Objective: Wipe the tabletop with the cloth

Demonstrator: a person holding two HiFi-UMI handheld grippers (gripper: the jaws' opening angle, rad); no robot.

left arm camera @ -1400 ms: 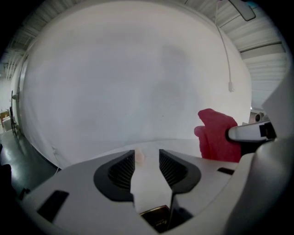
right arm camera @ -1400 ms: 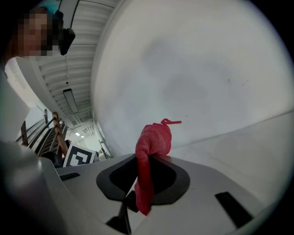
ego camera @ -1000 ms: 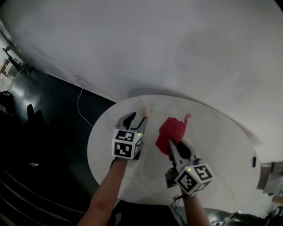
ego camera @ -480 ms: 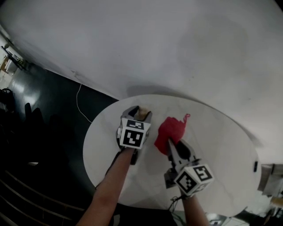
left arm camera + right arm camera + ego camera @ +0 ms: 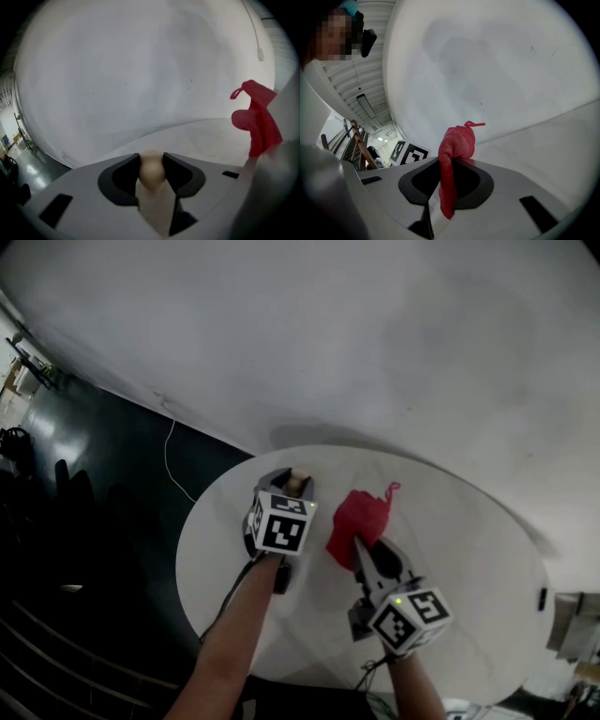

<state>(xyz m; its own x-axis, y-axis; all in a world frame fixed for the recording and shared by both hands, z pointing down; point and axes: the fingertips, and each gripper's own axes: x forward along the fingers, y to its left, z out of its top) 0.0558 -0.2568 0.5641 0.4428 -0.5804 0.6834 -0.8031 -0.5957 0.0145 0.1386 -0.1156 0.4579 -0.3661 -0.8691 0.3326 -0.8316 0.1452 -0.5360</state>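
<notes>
A round white table (image 5: pixel 459 521) carries a small beige round-topped object (image 5: pixel 298 483). My left gripper (image 5: pixel 293 484) is lowered over it. In the left gripper view the object (image 5: pixel 152 171) fills the gap between the jaws, which have just been closing and now touch it on both sides. The red cloth (image 5: pixel 362 515) hangs bunched from my right gripper (image 5: pixel 360 547), which is shut on it just right of the left one. In the right gripper view the cloth (image 5: pixel 457 140) rises from between the jaws, a loop at its top. It also shows in the left gripper view as a red cloth (image 5: pixel 257 123) at the right.
A dark floor (image 5: pixel 103 521) with a thin white cable (image 5: pixel 169 460) lies left of the table. A white wall (image 5: pixel 328 343) stands behind. A small black item (image 5: pixel 541 598) sits at the table's right edge. A person shows at the upper left of the right gripper view.
My left gripper has moved forward and down until its jaws are around the beige object. The right gripper with the cloth has hardly moved.
</notes>
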